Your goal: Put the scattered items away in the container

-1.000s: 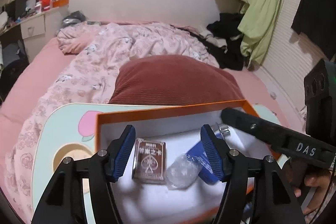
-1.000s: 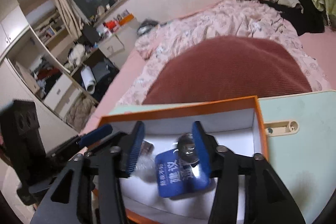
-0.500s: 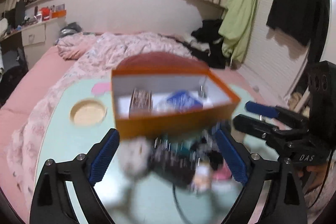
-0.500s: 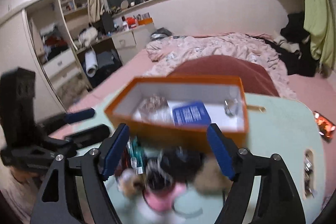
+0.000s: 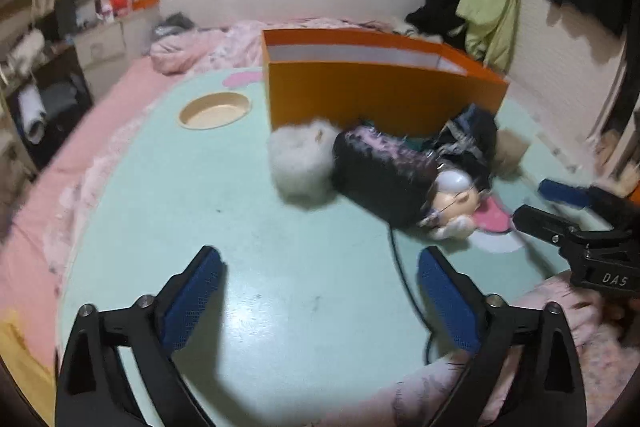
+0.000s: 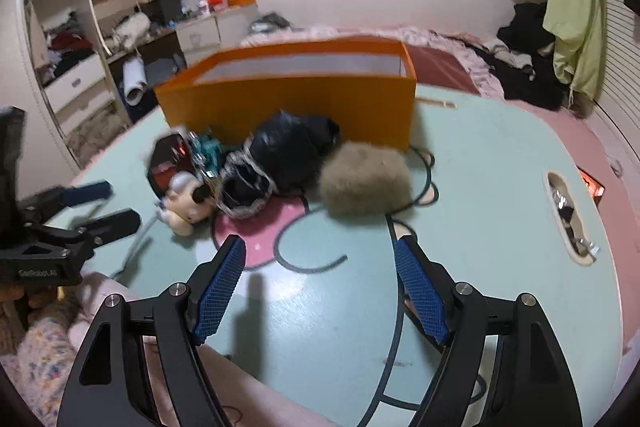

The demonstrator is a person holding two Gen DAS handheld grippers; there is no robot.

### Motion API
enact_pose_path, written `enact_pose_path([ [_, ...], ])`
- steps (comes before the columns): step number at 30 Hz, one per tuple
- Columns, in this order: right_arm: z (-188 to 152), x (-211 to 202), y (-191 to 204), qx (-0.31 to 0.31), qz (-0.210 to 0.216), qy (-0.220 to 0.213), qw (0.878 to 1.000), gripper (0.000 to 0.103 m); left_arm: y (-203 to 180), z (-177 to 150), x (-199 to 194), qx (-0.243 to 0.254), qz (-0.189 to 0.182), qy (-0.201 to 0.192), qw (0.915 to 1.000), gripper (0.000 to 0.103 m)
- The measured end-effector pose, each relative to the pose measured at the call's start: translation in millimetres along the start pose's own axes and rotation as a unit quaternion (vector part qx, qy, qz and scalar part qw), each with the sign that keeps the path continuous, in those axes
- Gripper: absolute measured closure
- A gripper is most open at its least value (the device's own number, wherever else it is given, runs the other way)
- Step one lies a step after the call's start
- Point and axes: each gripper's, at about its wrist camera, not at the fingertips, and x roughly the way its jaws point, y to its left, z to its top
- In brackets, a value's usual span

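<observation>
An orange box (image 5: 380, 95) stands on the mint green table (image 5: 240, 247); it also shows in the right wrist view (image 6: 296, 99). In front of it lie a white fluffy ball (image 5: 300, 159), a dark patterned pouch (image 5: 384, 175), a small doll (image 5: 452, 203), a black frilly item (image 6: 288, 151) and a tan fluffy ball (image 6: 364, 183). My left gripper (image 5: 320, 303) is open and empty over the bare table, near its front edge. My right gripper (image 6: 320, 291) is open and empty, short of the pile.
A round cup recess (image 5: 214, 111) lies left of the box. A slot holding small items (image 6: 568, 215) is at the table's right side. A black cable (image 5: 400, 267) runs to the front. The bed with pink bedding (image 5: 192, 47) is behind.
Both grippers have pulled back and down from above the box to low over the table's front. Their jaws have opened wider. The box's inside is no longer visible.
</observation>
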Motion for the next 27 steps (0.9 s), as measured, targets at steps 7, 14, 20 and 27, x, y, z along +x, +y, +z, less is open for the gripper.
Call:
enact_pose_path([
  [7,-0.4,9.0,7.5,-0.028,-0.015,0.020,0.999,0.000,1.9,-4.8,-1.1,0.006,-0.009,-0.003,0.9999,0.000],
  [14,-0.6,8.6,7.2,-0.027,-0.017,0.020,0.999,0.000,0.9,-5.4,-3.0,0.009,-0.012,-0.007,0.9999,0.000],
  [20,-1.1,8.0,7.4,-0.026,-0.018,0.020,0.999,0.000,0.8,-5.4,-3.2,0.009,-0.013,-0.007,0.9999,0.000],
  [27,-1.1,7.9,7.3,-0.024,-0.020,0.020,0.999,0.000,0.8,-5.0,-3.0,0.009,-0.013,-0.007,0.9999,0.000],
])
